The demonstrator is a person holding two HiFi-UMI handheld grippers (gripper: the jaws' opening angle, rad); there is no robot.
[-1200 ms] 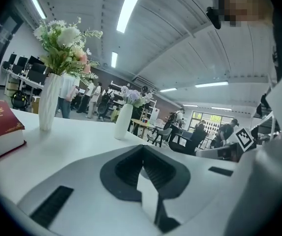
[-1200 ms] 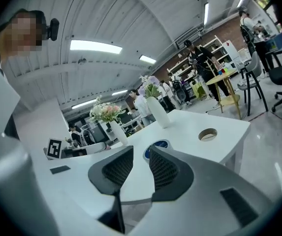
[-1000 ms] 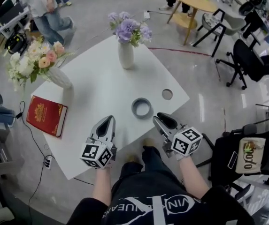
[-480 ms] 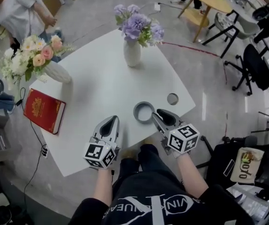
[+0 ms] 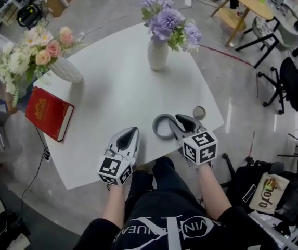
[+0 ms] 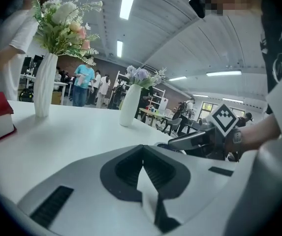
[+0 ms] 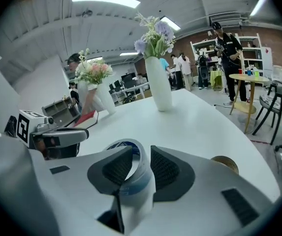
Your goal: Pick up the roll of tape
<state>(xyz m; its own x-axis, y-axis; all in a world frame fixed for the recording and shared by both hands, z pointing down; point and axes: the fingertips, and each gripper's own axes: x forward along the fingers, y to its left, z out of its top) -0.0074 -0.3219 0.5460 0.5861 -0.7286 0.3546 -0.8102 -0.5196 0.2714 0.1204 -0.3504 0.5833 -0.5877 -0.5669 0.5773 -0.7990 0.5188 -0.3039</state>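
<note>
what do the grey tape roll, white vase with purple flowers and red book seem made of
Grey roll of tape: likely plastic-backed tape, smooth, dull sheen, its thin wall faintly translucent in the right gripper view. White vase holding purple flowers: probably glazed ceramic, opaque and smooth. Red book: hard cover, perhaps coated board, with a gold emblem.

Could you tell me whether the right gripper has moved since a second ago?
Yes: the right gripper has moved forward to the tape; its jaws, which have just been opening, straddle the tape's wall.
</note>
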